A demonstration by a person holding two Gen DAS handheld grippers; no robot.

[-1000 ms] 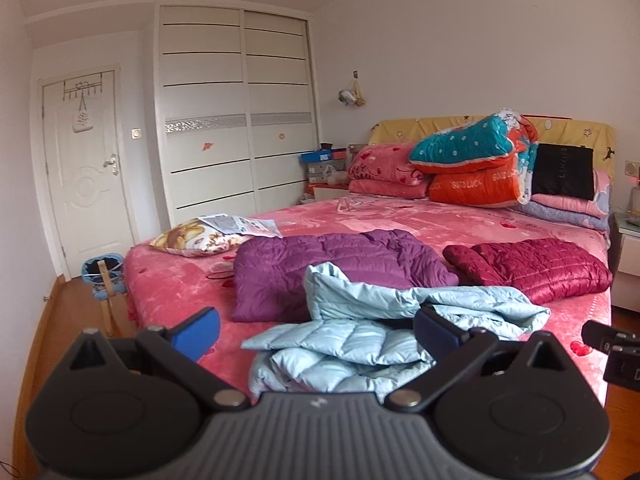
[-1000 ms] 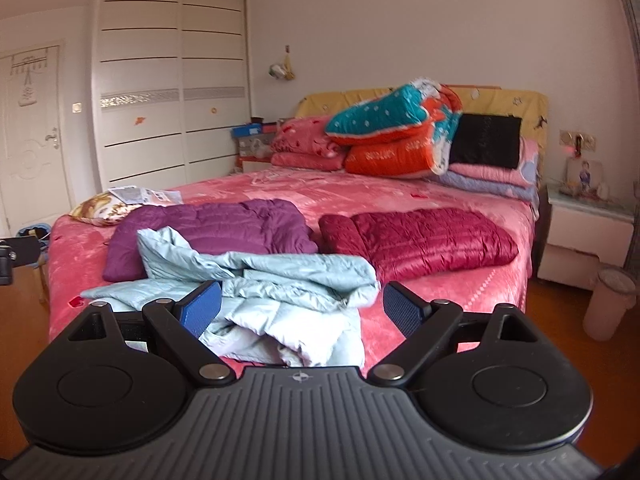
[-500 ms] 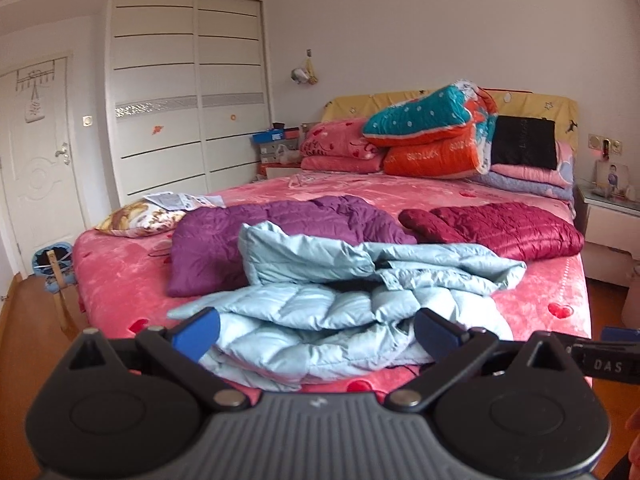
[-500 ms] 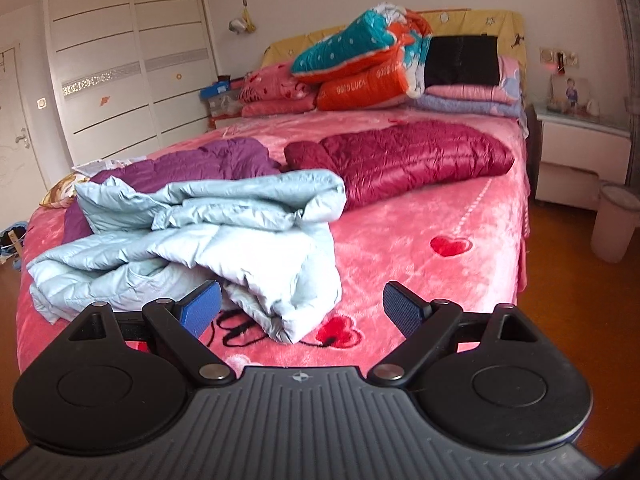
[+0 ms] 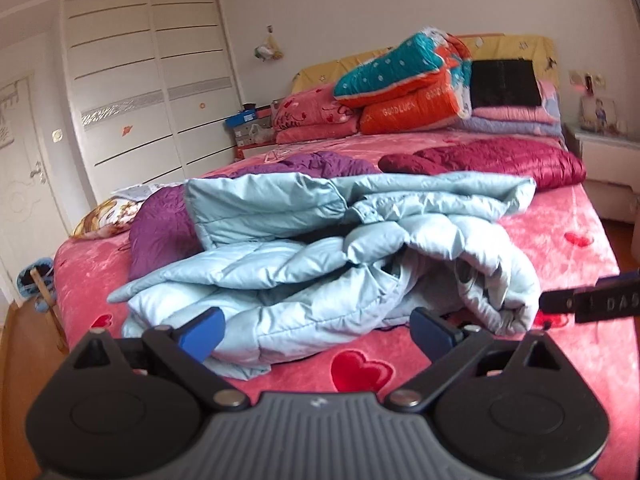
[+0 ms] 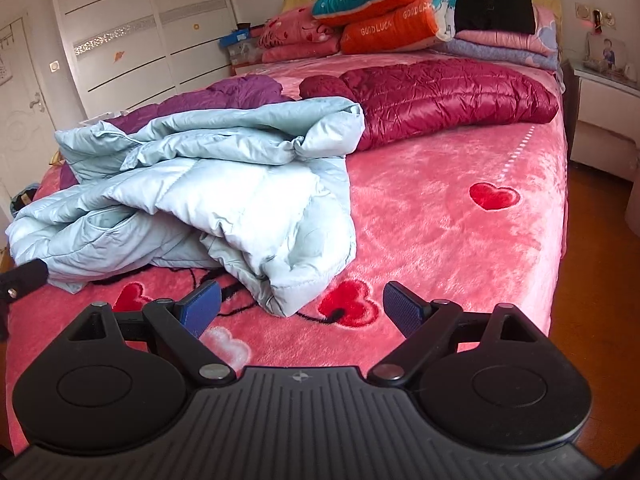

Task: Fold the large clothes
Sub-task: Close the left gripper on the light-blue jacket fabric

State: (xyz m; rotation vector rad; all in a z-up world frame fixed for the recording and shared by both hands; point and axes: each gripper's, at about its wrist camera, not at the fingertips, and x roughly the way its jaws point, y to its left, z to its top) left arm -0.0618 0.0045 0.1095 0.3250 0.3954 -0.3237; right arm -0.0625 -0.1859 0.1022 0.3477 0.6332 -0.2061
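Pale-blue jacket [image 5: 320,256] crumpled near the bed [image 6: 440,216] foot edge, sleeves and hem buried in folds (shape unreadable) | purple jacket [image 5: 160,232] half hidden behind it, maroon jacket [image 6: 440,96] beyond | bare blanket right of it | left gripper [image 5: 316,330] jaws spread, empty | right gripper [image 6: 300,306] jaws spread, empty, before its corner
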